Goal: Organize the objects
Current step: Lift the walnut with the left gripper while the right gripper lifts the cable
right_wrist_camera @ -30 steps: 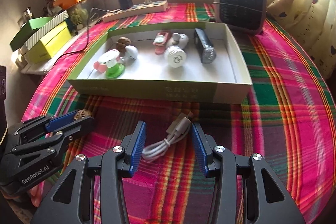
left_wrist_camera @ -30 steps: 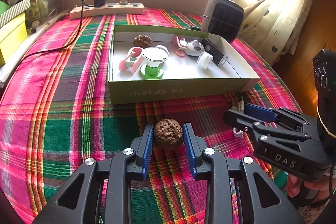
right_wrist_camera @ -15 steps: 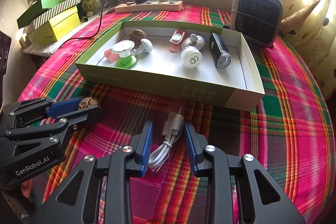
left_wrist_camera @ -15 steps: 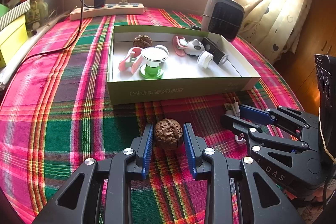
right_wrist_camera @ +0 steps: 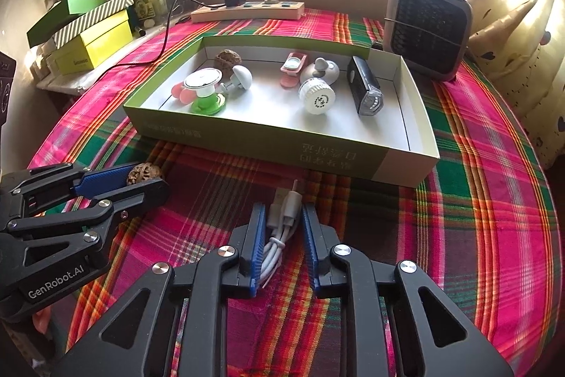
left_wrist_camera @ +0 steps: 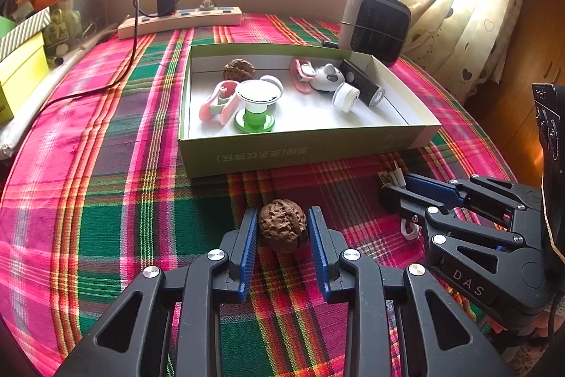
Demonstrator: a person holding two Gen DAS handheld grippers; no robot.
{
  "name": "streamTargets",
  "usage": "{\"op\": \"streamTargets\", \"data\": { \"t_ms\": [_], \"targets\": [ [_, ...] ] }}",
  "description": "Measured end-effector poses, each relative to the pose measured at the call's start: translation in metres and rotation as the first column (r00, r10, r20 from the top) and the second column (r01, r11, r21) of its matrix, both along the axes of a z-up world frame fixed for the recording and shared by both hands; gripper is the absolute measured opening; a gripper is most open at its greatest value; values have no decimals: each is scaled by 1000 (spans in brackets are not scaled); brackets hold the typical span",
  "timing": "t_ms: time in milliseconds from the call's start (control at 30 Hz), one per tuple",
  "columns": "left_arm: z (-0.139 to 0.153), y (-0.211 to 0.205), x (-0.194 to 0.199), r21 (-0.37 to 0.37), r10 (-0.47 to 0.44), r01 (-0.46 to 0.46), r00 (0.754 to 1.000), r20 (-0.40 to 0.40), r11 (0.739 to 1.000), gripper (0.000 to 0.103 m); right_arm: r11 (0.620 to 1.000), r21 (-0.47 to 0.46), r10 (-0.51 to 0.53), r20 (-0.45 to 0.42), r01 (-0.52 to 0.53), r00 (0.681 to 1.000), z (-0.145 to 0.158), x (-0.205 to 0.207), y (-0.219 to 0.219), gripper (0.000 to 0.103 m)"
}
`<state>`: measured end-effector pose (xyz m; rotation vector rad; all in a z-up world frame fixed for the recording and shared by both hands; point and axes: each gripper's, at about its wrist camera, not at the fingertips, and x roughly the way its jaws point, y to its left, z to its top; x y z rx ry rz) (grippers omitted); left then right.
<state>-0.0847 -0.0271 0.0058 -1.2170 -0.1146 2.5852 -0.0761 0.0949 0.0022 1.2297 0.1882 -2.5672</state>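
Plaid tablecloth (left_wrist_camera: 106, 165) | box (left_wrist_camera: 303, 154): walnut-like nut (left_wrist_camera: 239, 69), trinkets | left gripper (left_wrist_camera: 284, 228) clasps walnut (left_wrist_camera: 282, 225) | right gripper (right_wrist_camera: 282, 228) clamps cable (right_wrist_camera: 279, 235)

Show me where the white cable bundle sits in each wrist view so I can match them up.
Left wrist view: white cable bundle at right of middle, its plugs poking out past the tip of the right claw.
Right wrist view: low centre, bundle pinched between that claw's blue pads.
Shared landmark: the green tray, just beyond the bundle in both.
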Motion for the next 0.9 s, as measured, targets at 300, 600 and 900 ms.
{"op": "streamTargets", "data": {
  "t_ms": [300, 600, 900],
  "targets": [
    [0, 1, 0, -9, 0, 0, 1000, -1, 1000, 26, 1000, -1, 0, 0, 0, 1000, 0, 0, 0, 21],
    [0, 3, 0, -13, 0, 0, 1000, -2, 1000, 26, 1000, -2, 0, 0, 0, 1000, 0, 0, 0, 21],
    [1, 3, 1, -23, 2, -2, 1000, -3, 1000, 26, 1000, -16, 4, 2, -4, 1000, 0, 1, 2, 19]
  ]
}}
